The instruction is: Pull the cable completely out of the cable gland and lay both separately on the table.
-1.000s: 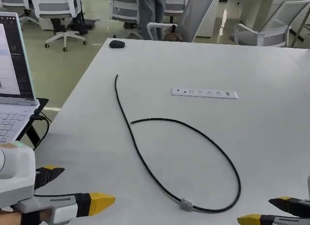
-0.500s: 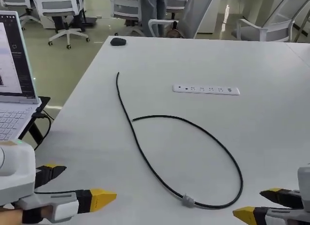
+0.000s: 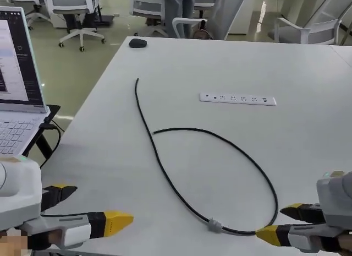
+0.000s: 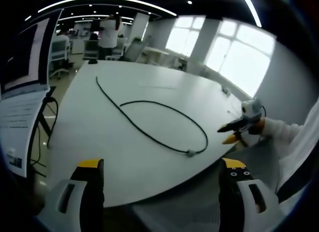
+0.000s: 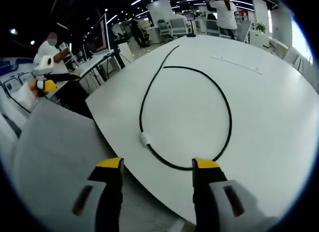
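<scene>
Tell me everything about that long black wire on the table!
The cable is thin, black and looks rubbery. It lies flat on the white table. One end runs straight toward the far edge; the rest curls into one big loop that ends right by the straight part. A small grey cable gland is threaded on it at the loop's near side. Nothing grips it: the open right gripper hangs close to the loop, seemingly not touching.

The cable (image 3: 181,128) loops before the power strip (image 3: 237,99).
</scene>
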The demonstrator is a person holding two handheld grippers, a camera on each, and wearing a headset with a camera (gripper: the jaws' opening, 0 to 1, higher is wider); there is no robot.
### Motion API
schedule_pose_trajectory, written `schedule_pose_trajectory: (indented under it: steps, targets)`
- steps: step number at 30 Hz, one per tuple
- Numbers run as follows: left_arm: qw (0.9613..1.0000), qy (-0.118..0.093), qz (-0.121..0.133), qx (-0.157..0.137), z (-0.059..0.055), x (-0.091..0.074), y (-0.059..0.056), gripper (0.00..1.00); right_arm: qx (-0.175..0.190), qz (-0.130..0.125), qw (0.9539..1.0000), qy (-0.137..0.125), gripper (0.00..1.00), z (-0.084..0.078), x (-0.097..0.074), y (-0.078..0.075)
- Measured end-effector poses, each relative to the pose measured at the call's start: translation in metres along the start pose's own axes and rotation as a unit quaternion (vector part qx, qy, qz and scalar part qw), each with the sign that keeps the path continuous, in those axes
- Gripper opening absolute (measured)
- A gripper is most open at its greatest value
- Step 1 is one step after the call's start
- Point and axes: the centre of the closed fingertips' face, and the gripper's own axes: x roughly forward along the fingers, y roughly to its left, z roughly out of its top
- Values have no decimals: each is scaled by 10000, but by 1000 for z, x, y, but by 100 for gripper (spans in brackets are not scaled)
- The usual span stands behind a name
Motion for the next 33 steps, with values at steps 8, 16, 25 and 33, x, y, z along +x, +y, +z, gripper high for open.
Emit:
schedule_pose_trajectory:
  steps: [8, 16, 25, 33]
  targets:
    - [9999, -122, 45, -62, 6, -7, 2, 96, -232, 247, 9988, 353, 50, -7, 29, 3]
    - [9997, -162, 135, -103, 4, -14, 6, 95, -611, 363, 9950, 707, 47, -12, 50, 7]
    - [9995, -187, 171, -164, 1, -16, 6, 95, -788, 464, 9918, 897, 40, -12, 75, 13]
    - [9993, -190, 204, -242, -4, -18, 7, 94, -1164, 526, 9875, 924, 36, -12, 91, 20]
